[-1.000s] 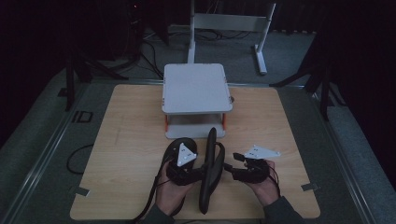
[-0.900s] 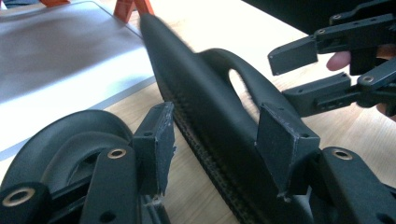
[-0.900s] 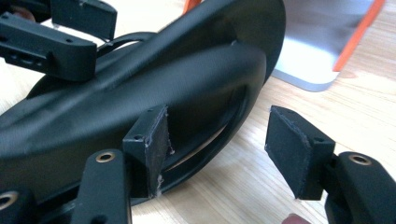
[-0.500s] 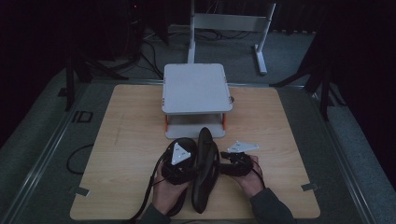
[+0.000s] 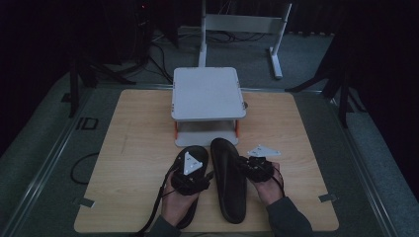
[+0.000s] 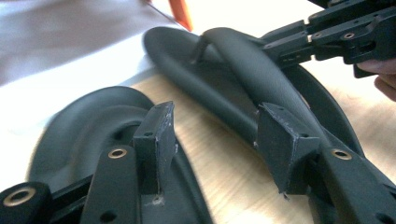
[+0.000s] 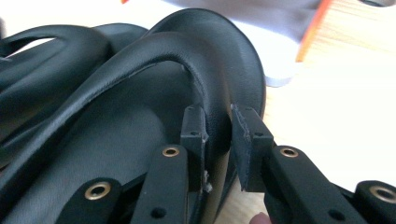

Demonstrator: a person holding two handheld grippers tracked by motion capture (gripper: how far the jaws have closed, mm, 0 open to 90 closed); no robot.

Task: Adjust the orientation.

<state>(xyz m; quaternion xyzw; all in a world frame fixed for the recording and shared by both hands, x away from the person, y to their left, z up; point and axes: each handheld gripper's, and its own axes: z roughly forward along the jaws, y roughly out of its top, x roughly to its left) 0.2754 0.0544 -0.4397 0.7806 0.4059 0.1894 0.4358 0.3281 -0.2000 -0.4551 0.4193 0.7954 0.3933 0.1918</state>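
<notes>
Two black flip-flops lie side by side at the front of the wooden table [image 5: 138, 148]. The right flip-flop [image 5: 227, 190] lies flat with its strap [image 7: 140, 60] up. My right gripper [image 7: 217, 140] has just been closing and its pads now pinch that strap near the toe; it also shows as the right gripper [image 5: 254, 165] from above. The left flip-flop [image 5: 193, 152] lies under my left gripper [image 5: 190, 170]. The left gripper [image 6: 219, 140] stands half open, with bare wood and the left flip-flop's rim [image 6: 93, 121] in the gap.
A grey riser platform [image 5: 207, 94] on orange-tipped legs stands just behind the flip-flops. A white metal frame [image 5: 242, 22] stands on the floor beyond the table. A dark cable [image 5: 81, 168] loops off the table's left edge.
The right flip-flop, held on edge between the hands before, now lies flat. The right gripper has moved in over it and shut on its strap. The left gripper has stayed put.
</notes>
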